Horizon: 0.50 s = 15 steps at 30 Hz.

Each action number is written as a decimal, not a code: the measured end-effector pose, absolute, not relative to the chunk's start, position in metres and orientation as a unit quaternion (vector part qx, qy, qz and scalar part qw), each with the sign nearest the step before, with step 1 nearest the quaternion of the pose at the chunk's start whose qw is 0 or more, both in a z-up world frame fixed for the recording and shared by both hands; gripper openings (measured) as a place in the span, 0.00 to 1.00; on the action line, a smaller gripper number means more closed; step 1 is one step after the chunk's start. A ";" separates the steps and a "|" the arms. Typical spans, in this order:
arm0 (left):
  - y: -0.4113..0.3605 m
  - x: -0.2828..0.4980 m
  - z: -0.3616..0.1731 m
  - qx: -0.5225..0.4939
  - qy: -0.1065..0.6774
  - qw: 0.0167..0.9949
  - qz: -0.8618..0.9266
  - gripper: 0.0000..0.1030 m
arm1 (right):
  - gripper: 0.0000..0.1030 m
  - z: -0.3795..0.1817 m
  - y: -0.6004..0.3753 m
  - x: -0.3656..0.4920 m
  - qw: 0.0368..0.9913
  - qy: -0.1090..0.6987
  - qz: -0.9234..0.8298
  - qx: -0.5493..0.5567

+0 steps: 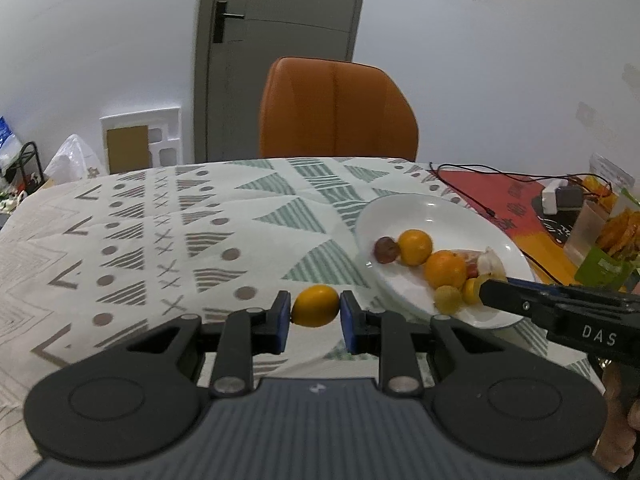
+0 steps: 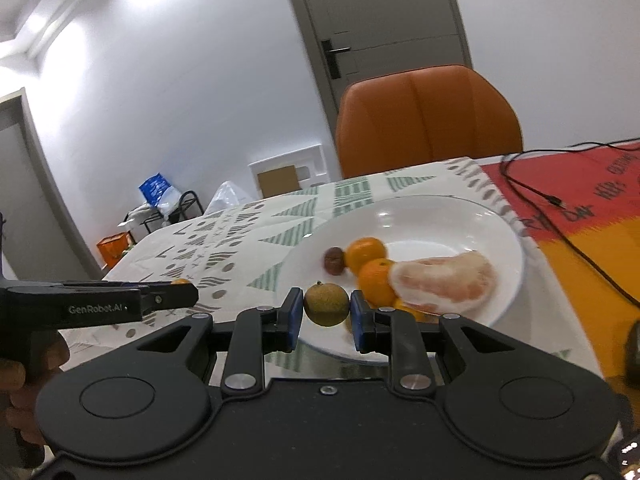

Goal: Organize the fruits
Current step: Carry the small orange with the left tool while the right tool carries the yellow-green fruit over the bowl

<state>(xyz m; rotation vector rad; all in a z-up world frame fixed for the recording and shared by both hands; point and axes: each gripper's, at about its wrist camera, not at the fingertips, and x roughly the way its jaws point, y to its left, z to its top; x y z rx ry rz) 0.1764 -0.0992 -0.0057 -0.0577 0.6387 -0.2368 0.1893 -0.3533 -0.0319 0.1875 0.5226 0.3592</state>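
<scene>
My left gripper (image 1: 315, 314) is shut on a small yellow-orange fruit (image 1: 316, 302) over the patterned tablecloth, just left of a white plate (image 1: 400, 206). That plate (image 2: 440, 210) carries two oranges (image 2: 366, 254), a dark red fruit (image 2: 334, 260) and a peeled pomelo segment (image 2: 444, 284). My right gripper (image 2: 326, 320) is shut on a brownish-green round fruit (image 2: 326, 304) over the plate's near rim. In the left wrist view the right gripper (image 1: 486, 292) reaches in side-on from the right. In the right wrist view the left gripper (image 2: 192, 294) shows side-on at the left.
An orange chair (image 1: 338, 108) stands at the table's far edge, before a grey door (image 1: 280, 20). A black cable (image 2: 560, 208) lies across a red-orange mat (image 2: 580, 248) right of the plate. A charger (image 1: 560, 198) and snack packets (image 1: 612, 240) sit at the far right.
</scene>
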 end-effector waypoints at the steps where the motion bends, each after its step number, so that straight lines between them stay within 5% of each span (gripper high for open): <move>1: -0.103 0.177 -0.005 -0.026 0.313 0.942 -0.118 0.24 | 0.23 -0.033 -0.357 0.189 0.946 0.257 0.173 0.095; 9: -0.127 0.183 -0.005 -0.012 0.311 0.941 -0.135 0.24 | 0.24 -0.042 -0.378 0.189 0.946 0.265 0.153 0.106; 13: -0.135 0.187 -0.006 -0.006 0.312 0.940 -0.140 0.24 | 0.43 -0.041 -0.381 0.184 0.951 0.255 0.148 0.096; 15: -0.138 0.189 -0.005 -0.004 0.311 0.940 -0.142 0.24 | 0.44 -0.040 -0.383 0.181 0.952 0.250 0.147 0.099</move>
